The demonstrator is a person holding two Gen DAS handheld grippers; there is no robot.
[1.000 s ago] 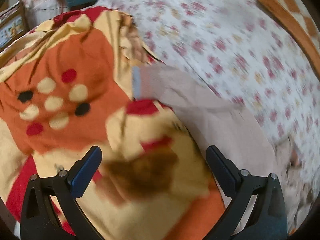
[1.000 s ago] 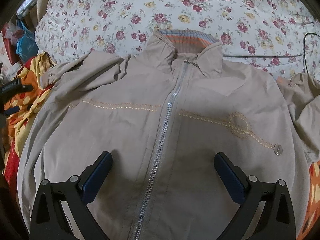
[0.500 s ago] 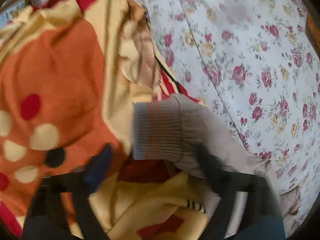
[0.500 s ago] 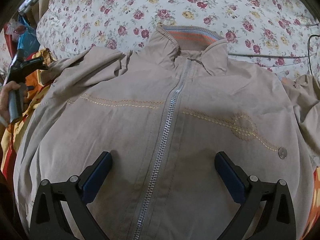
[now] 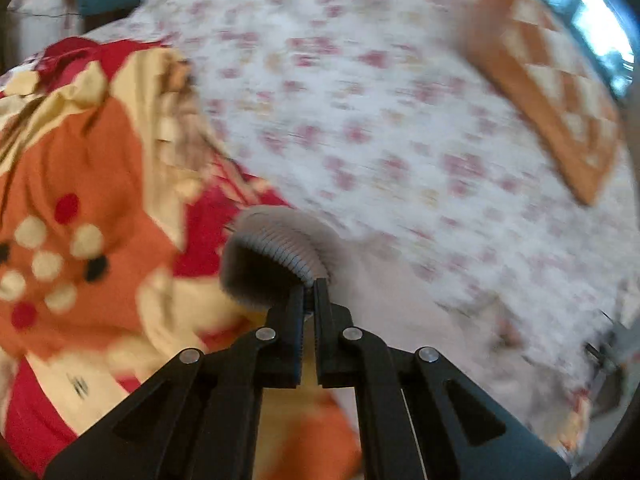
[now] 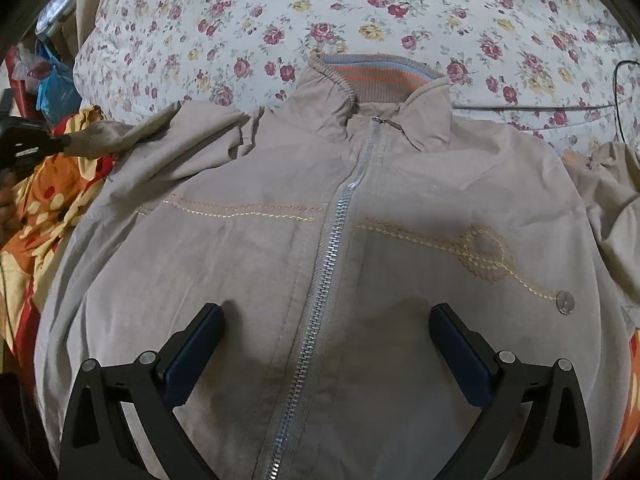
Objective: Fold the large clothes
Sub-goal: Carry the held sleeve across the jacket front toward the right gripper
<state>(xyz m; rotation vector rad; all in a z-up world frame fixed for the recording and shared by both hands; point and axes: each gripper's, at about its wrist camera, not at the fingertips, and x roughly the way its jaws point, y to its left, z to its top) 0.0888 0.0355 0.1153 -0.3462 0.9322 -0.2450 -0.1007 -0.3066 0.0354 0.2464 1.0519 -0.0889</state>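
Note:
A beige zip-up jacket (image 6: 304,240) lies front up on the floral bedsheet (image 6: 280,12), collar at the far side, zipper closed. My right gripper (image 6: 326,344) hovers open over its lower front, nothing between the fingers. At the far left of that view my left gripper (image 6: 60,142) pinches the end of the jacket's sleeve (image 6: 120,136) and holds it lifted. In the left wrist view my left gripper (image 5: 309,286) is shut on the ribbed grey cuff (image 5: 280,240), whose opening faces the camera. The other sleeve (image 6: 612,200) lies bunched at the right.
An orange, red and cream patterned blanket (image 5: 80,200) is crumpled to the left of the jacket. A checked orange cloth (image 5: 556,100) lies at the far side of the bed. A blue bag (image 6: 56,84) and clutter stand beyond the bed's left corner.
My left gripper came down onto the cuff, closed on it from wide open, and lifted it off the blanket. The right gripper stayed still and open.

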